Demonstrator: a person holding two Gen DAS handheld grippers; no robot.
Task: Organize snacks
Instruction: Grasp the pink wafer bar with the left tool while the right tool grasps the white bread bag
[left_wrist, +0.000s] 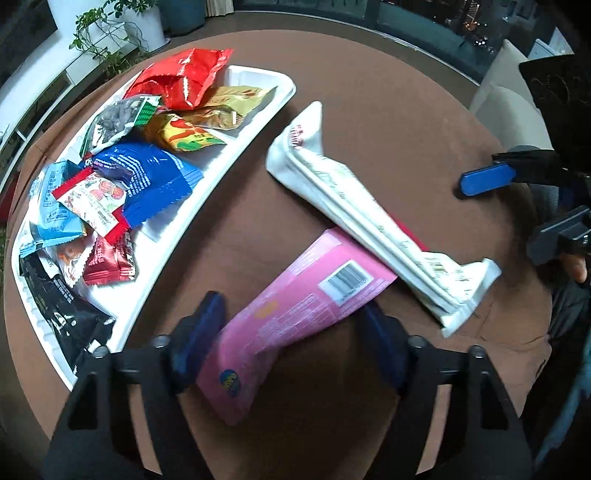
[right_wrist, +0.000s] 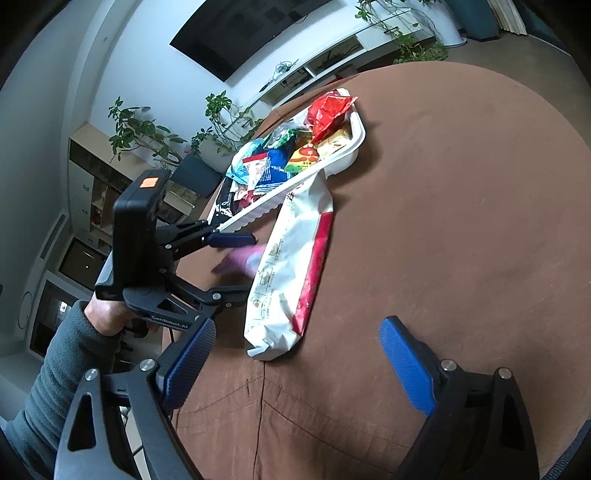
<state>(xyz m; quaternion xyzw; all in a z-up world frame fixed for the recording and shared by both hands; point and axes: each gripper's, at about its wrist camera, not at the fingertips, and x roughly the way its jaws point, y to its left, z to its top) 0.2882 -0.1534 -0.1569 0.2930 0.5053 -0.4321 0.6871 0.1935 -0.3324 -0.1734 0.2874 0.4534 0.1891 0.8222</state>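
Left gripper (left_wrist: 291, 325) spread around pink box (left_wrist: 295, 295), not pinching yet. Right gripper (right_wrist: 299, 365) wide open over bare tabletop (right_wrist: 461, 221), near white pack (right_wrist: 291, 258).

Round brown table (left_wrist: 388, 92): white tray (left_wrist: 207, 173), pink packet (left_wrist: 295, 314), long white packet (left_wrist: 369, 214) across it.

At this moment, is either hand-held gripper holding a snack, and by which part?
Nothing is clearly held. The left hand-held gripper straddles the pink box mid-length with its jaws apart; contact cannot be told. The right hand-held gripper is open and empty.
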